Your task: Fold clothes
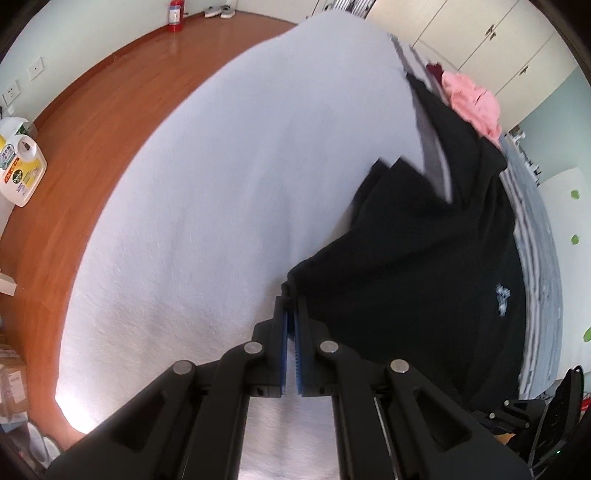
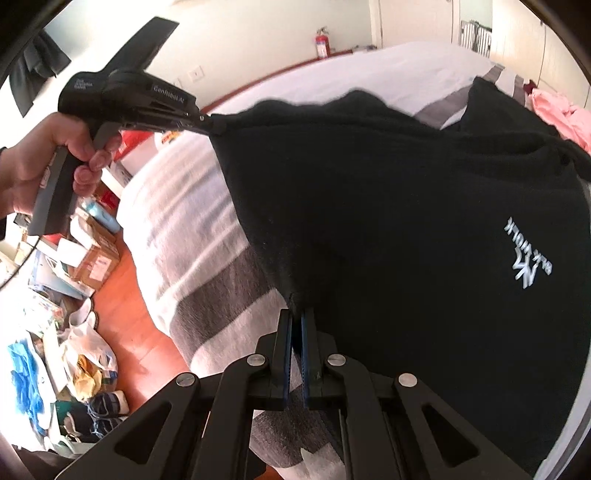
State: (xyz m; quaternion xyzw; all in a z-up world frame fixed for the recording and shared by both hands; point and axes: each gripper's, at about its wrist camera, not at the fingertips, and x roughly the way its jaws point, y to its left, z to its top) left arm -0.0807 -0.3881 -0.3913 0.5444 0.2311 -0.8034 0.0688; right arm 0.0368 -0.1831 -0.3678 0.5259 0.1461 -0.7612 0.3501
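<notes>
Right wrist view: my right tongs (image 2: pixel 297 314) are pinching the black shirt (image 2: pixel 406 221) hem just ahead; beyond, my left tongs (image 2: pixel 216 127) are clamping its other corner, stretching it over the bed (image 2: pixel 177 206).

My right gripper (image 2: pixel 296 317) is matte black, blue pads lining its jaws, silver screws on the linkage arms behind them.

Wooden floor (image 1: pixel 110 110), pale walls (image 1: pixel 92 22), white cupboards (image 1: pixel 480 33)
</notes>
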